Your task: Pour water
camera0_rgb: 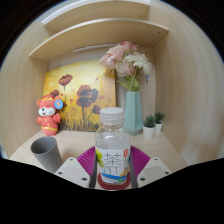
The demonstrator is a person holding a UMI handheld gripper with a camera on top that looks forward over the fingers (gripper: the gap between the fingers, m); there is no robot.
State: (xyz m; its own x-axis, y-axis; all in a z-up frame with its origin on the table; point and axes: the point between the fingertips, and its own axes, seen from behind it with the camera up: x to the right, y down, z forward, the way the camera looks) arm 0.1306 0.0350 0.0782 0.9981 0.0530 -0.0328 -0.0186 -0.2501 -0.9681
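The gripper (113,172) pinches the water bottle (112,150) between its pads, and the grey cup (45,153) stands on the table (80,148) ahead to the left, so it should tip slowly over the rim.

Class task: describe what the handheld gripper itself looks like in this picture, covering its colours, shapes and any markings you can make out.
Only the front of the gripper shows: two pale grey, angular fingers, one at each side, each with a magenta pad on its inner face. The finger faces look ribbed or grooved. No cables, printed markings, hand or sleeve are visible in this view.
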